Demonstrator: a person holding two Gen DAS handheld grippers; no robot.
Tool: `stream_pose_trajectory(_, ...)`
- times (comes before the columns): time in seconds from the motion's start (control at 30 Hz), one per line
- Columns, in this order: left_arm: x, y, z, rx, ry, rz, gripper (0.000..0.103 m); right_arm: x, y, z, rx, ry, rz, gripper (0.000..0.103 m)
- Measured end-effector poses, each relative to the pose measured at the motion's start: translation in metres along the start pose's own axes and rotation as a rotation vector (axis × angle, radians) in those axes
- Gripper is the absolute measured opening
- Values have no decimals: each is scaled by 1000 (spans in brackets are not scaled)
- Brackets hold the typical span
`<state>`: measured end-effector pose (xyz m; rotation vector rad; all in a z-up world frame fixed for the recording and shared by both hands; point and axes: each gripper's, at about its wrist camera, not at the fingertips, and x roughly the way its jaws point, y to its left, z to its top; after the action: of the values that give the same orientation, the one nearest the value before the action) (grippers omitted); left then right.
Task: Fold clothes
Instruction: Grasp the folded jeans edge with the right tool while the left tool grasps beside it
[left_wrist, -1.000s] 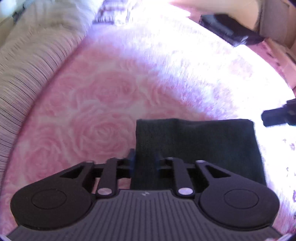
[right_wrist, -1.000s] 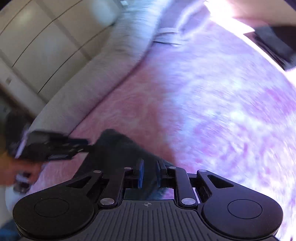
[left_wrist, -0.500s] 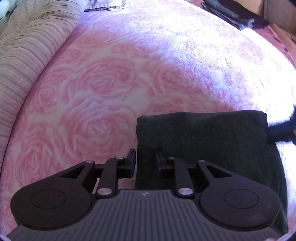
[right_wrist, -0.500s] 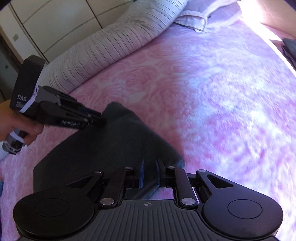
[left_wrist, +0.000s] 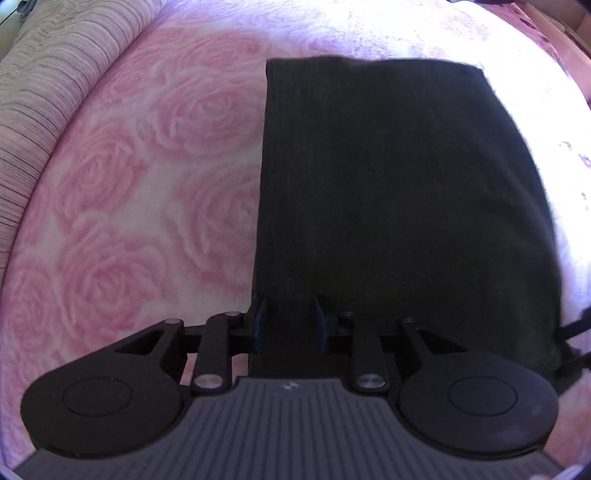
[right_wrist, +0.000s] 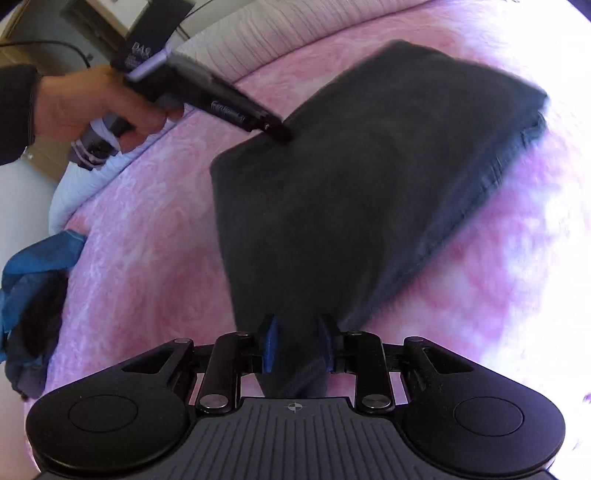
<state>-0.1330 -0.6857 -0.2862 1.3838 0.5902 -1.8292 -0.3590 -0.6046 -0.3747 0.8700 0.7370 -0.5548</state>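
Observation:
A dark folded garment (left_wrist: 399, 192) lies on the pink rose-patterned bedspread (left_wrist: 155, 206). My left gripper (left_wrist: 289, 319) is shut on its near left corner. In the right wrist view the same garment (right_wrist: 354, 192) spreads ahead, with layered edges on its right side. My right gripper (right_wrist: 297, 341) is shut on its near corner. The left gripper also shows in the right wrist view (right_wrist: 284, 134), held by a hand, with its tips on the garment's far left corner.
A striped grey pillow (left_wrist: 55, 81) lies along the left of the bed. Blue and dark clothes (right_wrist: 33, 295) are heaped at the bed's left edge in the right wrist view. A cabinet (right_wrist: 122, 18) stands behind the bed.
Both grippers have stayed shut on the garment's corners and pulled back toward the near side. The garment now fills much more of both views.

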Motion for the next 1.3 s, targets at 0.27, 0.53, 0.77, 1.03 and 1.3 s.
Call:
stream_pose_trajectory(0.27, -41, 1, -17, 60, -27, 93, 33, -41, 3, -33, 91, 44, -87, 44)
stream_pose_trajectory(0.53, -72, -36, -100, 442, -48, 233, 38, -17, 102, -22, -428, 9, -216, 61)
stream_pose_trajectory(0.77, -65, -63, -129, 490, -76, 232, 43, 71, 134, -29, -814, 126, -485, 61)
stream_pose_trajectory(1.03, -50, -100, -153, 779, -144, 348, 51, 81, 128, -32, -905, 122, -586, 45)
stream_pose_trajectory(1.3, -13, -115, -150, 995, -189, 410, 52, 71, 125, -9, -806, 126, -488, 27)
